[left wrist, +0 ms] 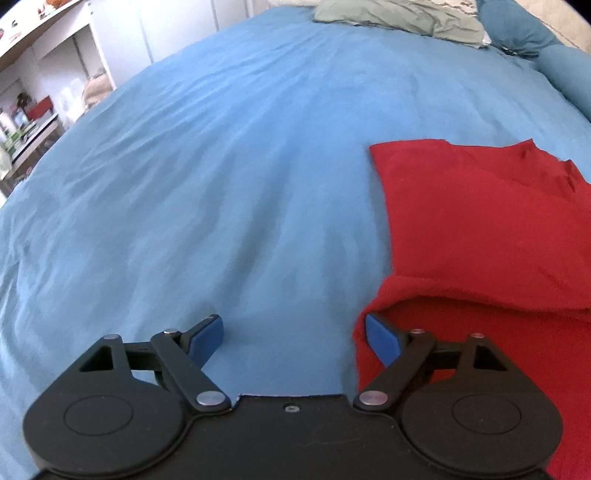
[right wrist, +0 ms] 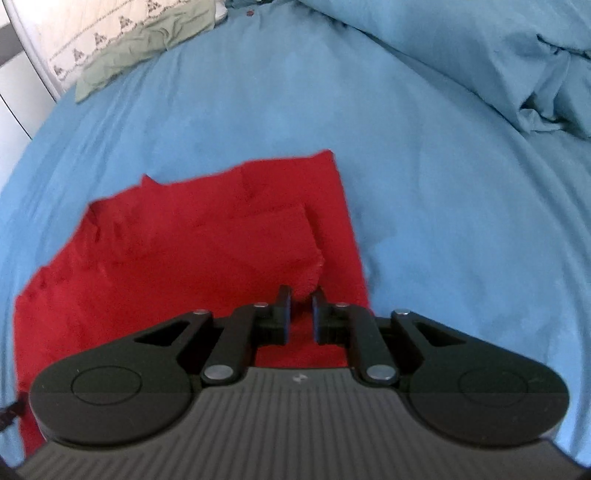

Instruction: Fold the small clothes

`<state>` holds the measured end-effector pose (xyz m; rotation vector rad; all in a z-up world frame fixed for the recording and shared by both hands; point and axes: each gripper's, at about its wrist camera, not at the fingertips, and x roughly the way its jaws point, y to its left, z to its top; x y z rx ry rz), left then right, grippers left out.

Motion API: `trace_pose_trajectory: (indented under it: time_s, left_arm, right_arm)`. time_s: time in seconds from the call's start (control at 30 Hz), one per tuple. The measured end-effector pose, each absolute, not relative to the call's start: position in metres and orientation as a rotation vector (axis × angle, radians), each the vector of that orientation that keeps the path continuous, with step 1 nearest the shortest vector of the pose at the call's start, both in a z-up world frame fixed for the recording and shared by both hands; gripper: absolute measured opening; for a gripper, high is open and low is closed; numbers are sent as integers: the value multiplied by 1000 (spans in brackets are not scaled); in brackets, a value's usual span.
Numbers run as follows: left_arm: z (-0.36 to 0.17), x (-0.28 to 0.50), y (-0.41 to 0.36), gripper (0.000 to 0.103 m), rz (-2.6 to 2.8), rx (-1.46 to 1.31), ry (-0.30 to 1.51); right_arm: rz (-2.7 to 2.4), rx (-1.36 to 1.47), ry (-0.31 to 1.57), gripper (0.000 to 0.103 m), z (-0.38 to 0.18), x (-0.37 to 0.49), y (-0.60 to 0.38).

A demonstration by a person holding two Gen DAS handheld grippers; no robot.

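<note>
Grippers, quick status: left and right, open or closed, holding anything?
Left gripper: open, holding nothing, beside the red garment.
Right gripper: nearly closed, pinching a fold of the red garment.

Open blue bed [left wrist: 229,177] spreads left of the red garment [left wrist: 480,229]; a green cloth [left wrist: 399,16] and bunched blue duvet [right wrist: 517,66] block the far edge and right.

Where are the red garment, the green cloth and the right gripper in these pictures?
red garment [left wrist: 480,221]: left wrist view, on its flat middle.
green cloth [left wrist: 402,16]: left wrist view, on its wrinkled middle.
right gripper [right wrist: 301,314]: right wrist view, midway between its fingertips.
</note>
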<state>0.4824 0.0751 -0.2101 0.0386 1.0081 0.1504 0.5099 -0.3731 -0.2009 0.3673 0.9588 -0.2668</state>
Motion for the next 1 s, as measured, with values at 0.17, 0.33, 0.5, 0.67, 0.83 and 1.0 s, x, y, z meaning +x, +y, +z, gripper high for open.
trace_pose_trajectory:
  time_s: [0.17,0.33,0.5,0.67,0.83,1.0]
  left_arm:
    - [-162,458,40,85,-11,177,831]
    - [-161,478,2,86,-326,138,849]
    - [-202,508,-1,80,-286,115,1015]
    - [-210,487,10,80,-299,128,1057]
    - [-194,471,14,81,-292,137,1034]
    - [-170,485,3,96,-318,107,912]
  right_arm:
    - [-261,293,832,103,-176,489,-364]
    - [-92,293,821,103,-175,494,-348]
    - [-86,368,852,103,-198,505,-344]
    - [-69,383,929,103,-217,502,-341]
    - [-70,341,945,103,-216,479,-344]
    - [2,255,854,103,-189,482,-333]
